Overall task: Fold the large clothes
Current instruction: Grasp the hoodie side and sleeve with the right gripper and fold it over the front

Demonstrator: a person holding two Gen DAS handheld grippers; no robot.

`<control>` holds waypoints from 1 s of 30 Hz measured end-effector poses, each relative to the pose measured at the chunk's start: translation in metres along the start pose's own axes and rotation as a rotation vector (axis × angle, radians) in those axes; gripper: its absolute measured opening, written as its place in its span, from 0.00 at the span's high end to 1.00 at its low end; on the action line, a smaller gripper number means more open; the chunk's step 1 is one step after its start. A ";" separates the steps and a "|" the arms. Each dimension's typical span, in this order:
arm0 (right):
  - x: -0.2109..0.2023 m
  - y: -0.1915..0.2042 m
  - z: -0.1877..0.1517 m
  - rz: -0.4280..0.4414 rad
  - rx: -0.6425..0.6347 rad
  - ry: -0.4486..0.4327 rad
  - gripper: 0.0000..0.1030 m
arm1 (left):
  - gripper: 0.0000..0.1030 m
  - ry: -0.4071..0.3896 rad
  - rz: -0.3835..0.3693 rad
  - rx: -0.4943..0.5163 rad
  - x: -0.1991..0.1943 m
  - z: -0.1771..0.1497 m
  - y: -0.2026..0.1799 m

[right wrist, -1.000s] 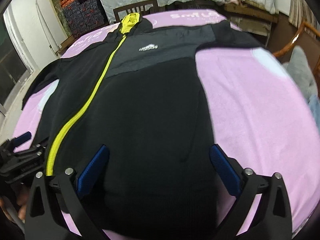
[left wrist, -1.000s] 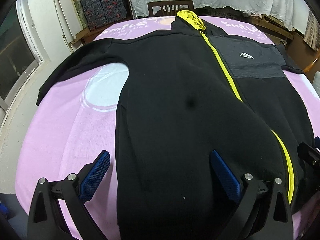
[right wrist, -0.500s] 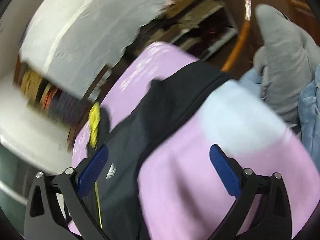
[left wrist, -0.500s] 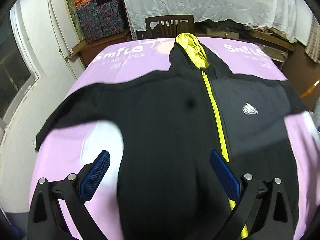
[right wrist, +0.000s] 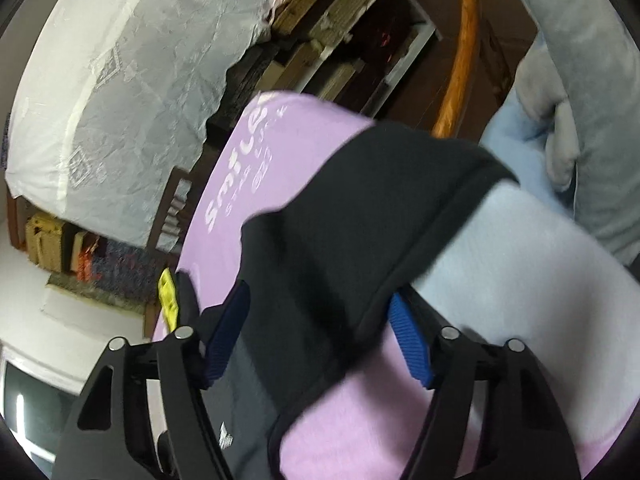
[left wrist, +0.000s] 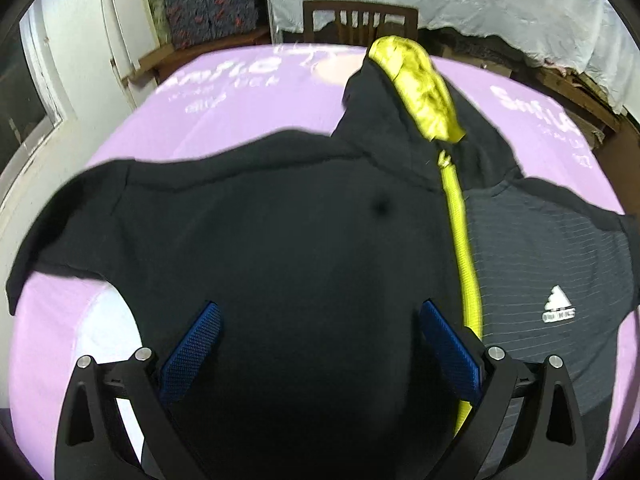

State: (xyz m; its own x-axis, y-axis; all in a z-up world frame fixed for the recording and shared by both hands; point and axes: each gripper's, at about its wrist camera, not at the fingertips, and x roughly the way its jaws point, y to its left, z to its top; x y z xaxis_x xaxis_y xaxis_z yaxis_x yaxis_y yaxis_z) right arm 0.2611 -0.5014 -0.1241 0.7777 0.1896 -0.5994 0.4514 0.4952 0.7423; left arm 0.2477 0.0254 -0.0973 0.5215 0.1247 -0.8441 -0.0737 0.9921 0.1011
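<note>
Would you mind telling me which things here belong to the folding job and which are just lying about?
Job:
black jacket
its right sleeve
pink table cover
left gripper
right gripper

Lying about:
wooden chair
white lace cloth
grey plush toy

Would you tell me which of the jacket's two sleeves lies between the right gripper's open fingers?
The sleeve beside the logo panel: the right gripper straddles it. The other sleeve lies untouched.
</note>
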 end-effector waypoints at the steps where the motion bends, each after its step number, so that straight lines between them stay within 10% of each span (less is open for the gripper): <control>1: 0.003 0.001 0.003 -0.005 0.001 -0.029 0.41 | 0.03 0.010 -0.002 -0.009 0.003 0.000 0.004; 7: 0.005 0.000 0.017 0.014 0.019 -0.120 0.48 | 0.03 0.002 -0.020 -0.027 0.005 0.001 0.007; 11: 0.008 -0.020 0.025 -0.027 0.050 -0.107 0.92 | 0.03 0.000 -0.021 -0.023 0.005 0.001 0.008; 14: 0.001 -0.028 0.028 0.027 0.081 -0.104 0.93 | 0.03 0.008 -0.025 -0.024 0.006 0.004 0.012; 22: -0.053 0.069 -0.009 -0.048 -0.333 -0.279 0.94 | 0.03 -0.050 0.070 -0.074 -0.002 0.017 0.043; 30: -0.045 0.172 -0.094 -0.021 -0.690 -0.221 0.95 | 0.03 -0.031 0.069 -0.126 0.003 0.027 0.062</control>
State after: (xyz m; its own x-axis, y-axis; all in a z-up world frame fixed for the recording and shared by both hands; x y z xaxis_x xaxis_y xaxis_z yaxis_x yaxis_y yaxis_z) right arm 0.2629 -0.3449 0.0022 0.8751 0.0343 -0.4828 0.1449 0.9332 0.3289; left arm 0.2672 0.0878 -0.0794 0.5370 0.1948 -0.8208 -0.2155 0.9724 0.0898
